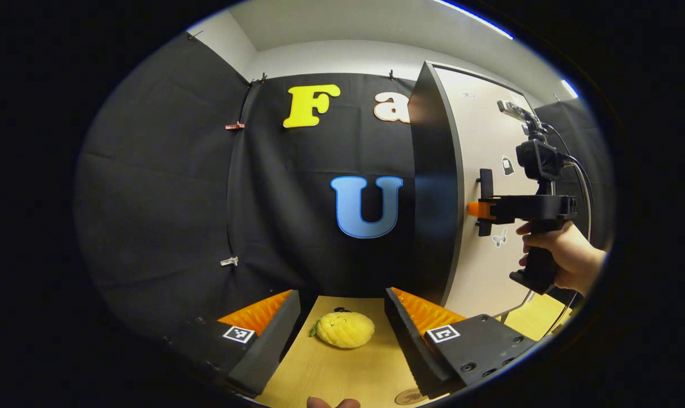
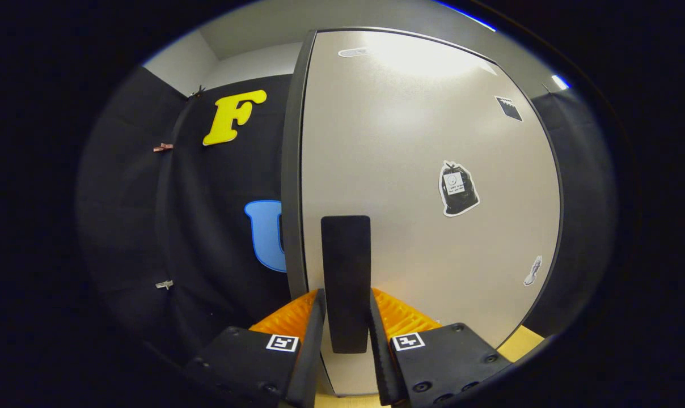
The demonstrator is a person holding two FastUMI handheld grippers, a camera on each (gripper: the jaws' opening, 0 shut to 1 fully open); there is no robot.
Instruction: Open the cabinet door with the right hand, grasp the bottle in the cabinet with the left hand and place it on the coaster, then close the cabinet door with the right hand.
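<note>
Step in hand: opening the cabinet door (image 2: 422,187), shut or very nearly so. Right hand-held gripper (image 2: 345,317): fingers closed on the door handle (image 2: 346,272), a flat dark upright bar, one finger pressing each side; in the left gripper view the same gripper (image 1: 481,208) is held to the handle (image 1: 486,180) by a hand (image 1: 563,255). Door: smooth pale matte panel, dark edge, small stickers. Left hand-held gripper (image 1: 342,317): fingers well apart, nothing between them, hanging over a light wood-grain desk (image 1: 342,374). Bottle: presumably behind the door. Coaster (image 1: 407,395): probably the round disc at the desk's near edge, partly cut off. Also present: yellow plush lemon (image 1: 345,330), soft, knobbly. Next move calls for drawing the handle outward along the door's arc, grip kept.
</note>
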